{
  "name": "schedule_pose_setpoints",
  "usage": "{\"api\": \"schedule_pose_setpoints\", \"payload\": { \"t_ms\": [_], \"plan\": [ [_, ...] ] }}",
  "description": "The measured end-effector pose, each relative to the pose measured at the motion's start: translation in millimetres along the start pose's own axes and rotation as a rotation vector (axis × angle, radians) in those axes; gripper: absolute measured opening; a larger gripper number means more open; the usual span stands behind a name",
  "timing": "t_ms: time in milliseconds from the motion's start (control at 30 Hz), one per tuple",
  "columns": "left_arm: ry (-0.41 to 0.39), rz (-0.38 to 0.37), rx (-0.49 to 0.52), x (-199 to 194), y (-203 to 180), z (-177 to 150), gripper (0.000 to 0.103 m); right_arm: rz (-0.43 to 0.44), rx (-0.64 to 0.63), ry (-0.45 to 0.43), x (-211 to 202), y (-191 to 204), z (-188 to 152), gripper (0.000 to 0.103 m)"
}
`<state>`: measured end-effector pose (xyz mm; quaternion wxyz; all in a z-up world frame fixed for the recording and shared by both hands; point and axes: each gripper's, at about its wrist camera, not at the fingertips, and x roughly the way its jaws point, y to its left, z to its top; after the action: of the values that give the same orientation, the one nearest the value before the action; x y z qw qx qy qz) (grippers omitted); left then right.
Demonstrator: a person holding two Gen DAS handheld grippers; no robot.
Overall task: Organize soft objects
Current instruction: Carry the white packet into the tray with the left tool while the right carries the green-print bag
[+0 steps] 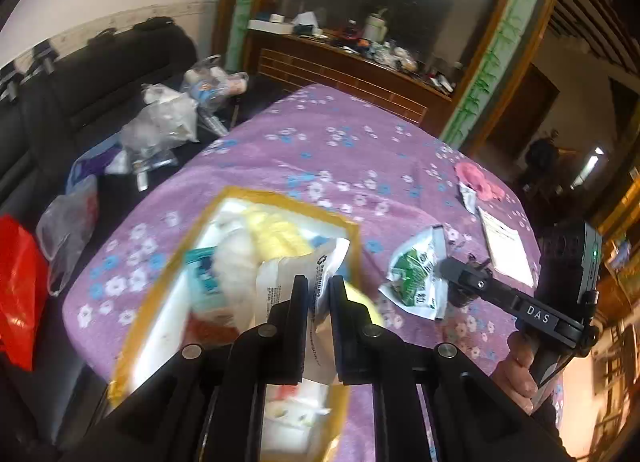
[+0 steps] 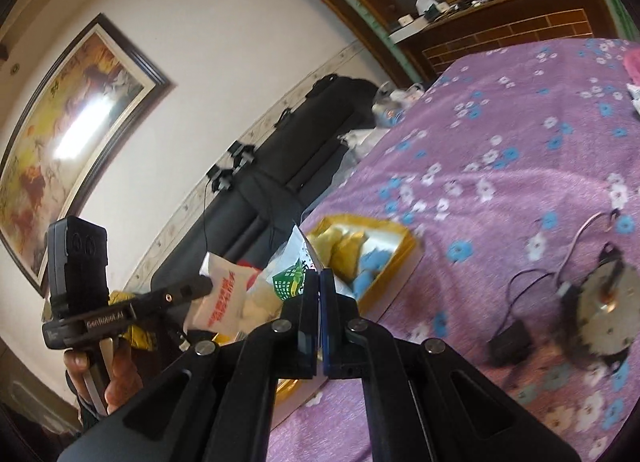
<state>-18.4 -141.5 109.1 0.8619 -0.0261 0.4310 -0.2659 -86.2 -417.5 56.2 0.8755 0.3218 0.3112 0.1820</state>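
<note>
Left wrist view: the left gripper has its jaws drawn nearly together, pinching a white pouch whose printed sheet runs up between the two fingers and spreads above their tips. The pouch hangs over the gold-rimmed box, which sits on the purple cloth and holds a yellow plush, a white fluffy piece and a teal pack. Right of the box, the right gripper reaches in from the right, its fingertips closed on the edge of a green pouch lifted clear of the cloth. A hand grips that tool's handle from below, low at the right edge. Farther from the box along the cloth's right side lie a white card and a pink item. Left of the box, off the cloth, plastic bags lie on a black sofa, beside a red bag. Right wrist view: the right gripper has its jaws pressed together on the thin edge of the green pouch, which sticks out above and left of the tips, just over the box's near corner. Left of the box, the left gripper points in from the left, clamping the white pouch with red print; a hand holds its handle upright from beneath. Inside the box show yellow and blue soft pieces. Right of the box a round metal motor with wires lies on the cloth.
</note>
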Motion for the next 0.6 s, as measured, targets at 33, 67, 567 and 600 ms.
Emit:
{"api": "schedule_pose_setpoints", "payload": {
  "t_ms": [33,67,567,600],
  "plan": [
    [-0.007,0.015,-0.004,-3.7,5.1,-1.7,0.009,0.000,0.000,0.007,2.0,0.8,-1.8,0.001],
    [-0.015,0.025,-0.005,-6.2,9.3,-2.4,0.009,-0.005,-0.004,0.012,4.3,2.3,-3.4,0.001],
    [-0.020,0.106,0.046,-17.8,48.0,-34.5,0.010,-0.035,0.024,0.076,40.6,72.5,-41.0,0.001],
    [-0.016,0.126,0.059,-13.4,49.6,-37.9,0.010,-0.060,0.009,0.089,47.9,77.8,-46.8,0.001]
  ]
}}
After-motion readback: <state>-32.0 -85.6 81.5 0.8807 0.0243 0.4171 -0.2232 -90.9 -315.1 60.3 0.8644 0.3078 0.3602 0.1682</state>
